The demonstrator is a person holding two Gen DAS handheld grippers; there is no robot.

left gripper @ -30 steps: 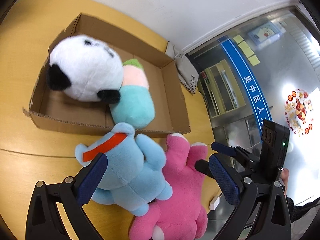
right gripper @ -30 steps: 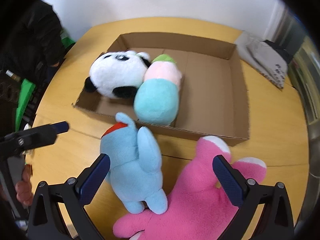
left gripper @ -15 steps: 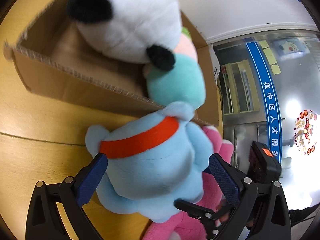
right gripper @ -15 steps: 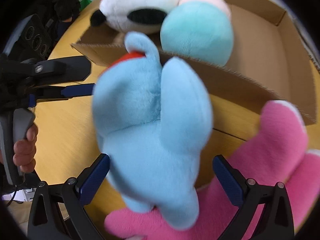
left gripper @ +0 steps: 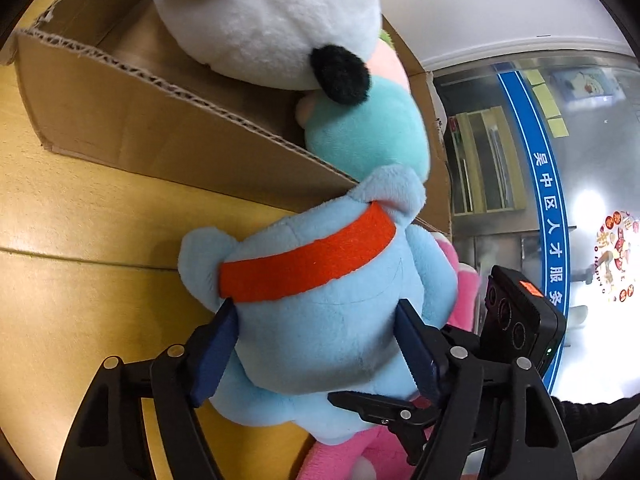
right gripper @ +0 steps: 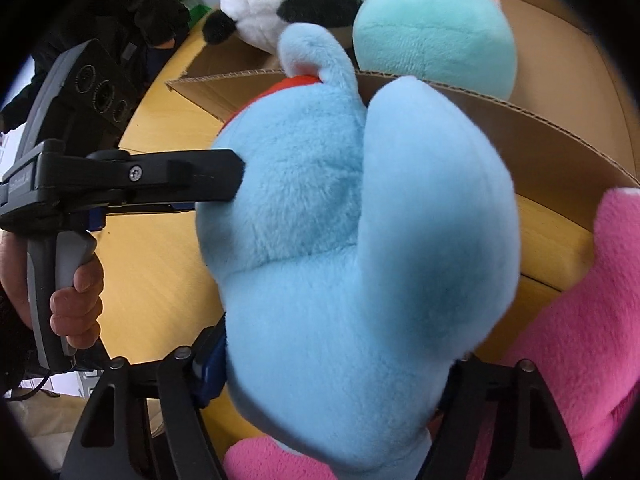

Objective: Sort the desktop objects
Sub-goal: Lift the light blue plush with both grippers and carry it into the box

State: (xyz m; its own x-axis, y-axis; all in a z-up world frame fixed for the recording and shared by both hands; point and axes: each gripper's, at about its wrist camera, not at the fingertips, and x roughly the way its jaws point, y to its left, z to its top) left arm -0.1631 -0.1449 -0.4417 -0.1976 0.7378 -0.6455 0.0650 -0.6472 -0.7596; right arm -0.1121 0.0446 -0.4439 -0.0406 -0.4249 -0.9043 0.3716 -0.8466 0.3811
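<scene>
A light-blue plush toy with a red band lies on the wooden table, against the front wall of the cardboard box. My left gripper straddles its head. The jaws are closing and both blue pads touch its sides. My right gripper straddles the body of the blue plush toy from above, its jaws also closing. Its left pad is against the fur and its right pad is hidden. A pink plush toy lies under and beside the blue one.
Inside the box sit a panda plush and a teal and pink plush. A hand holds the left gripper's handle at the left of the right wrist view. Glass doors stand beyond the table edge.
Both grippers have come down over the blue plush toy, which now fills both views. Their jaws, wide apart before, have narrowed onto its sides.
</scene>
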